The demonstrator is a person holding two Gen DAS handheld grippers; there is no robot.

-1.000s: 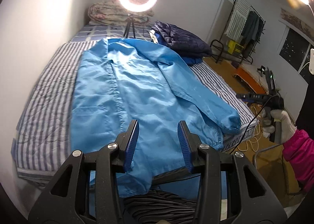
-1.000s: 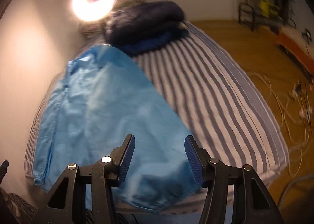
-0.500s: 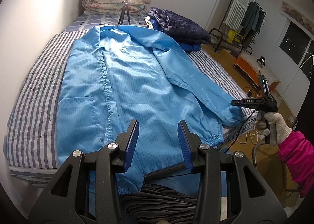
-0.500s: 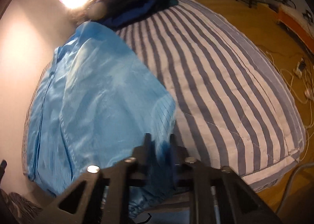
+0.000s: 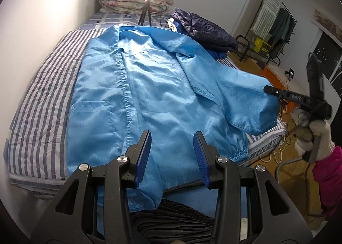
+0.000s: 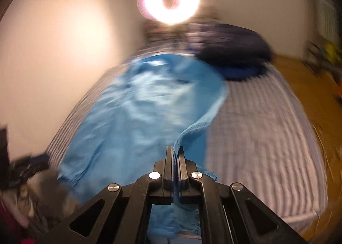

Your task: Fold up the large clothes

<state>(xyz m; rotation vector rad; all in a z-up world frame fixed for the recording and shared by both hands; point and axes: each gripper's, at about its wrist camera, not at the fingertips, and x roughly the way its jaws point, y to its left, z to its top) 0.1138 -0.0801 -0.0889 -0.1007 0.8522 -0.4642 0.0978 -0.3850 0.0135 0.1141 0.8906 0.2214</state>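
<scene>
The right hand-held gripper (image 6: 175, 154) is clamped on the sleeve (image 5: 245, 102) of the blue coat (image 5: 139, 94), lifting it at the frame's right. The left hand-held gripper (image 5: 172, 143) stands apart and empty above the coat's hem on the striped bed (image 5: 40, 94).

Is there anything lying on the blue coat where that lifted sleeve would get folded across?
Nothing visible does. The right tool is shut on the sleeve cuff of the shiny light-blue coat, and the coat's front lies bare. The dark navy quilted jacket sits beyond the coat's shoulder, off to the side.
</scene>
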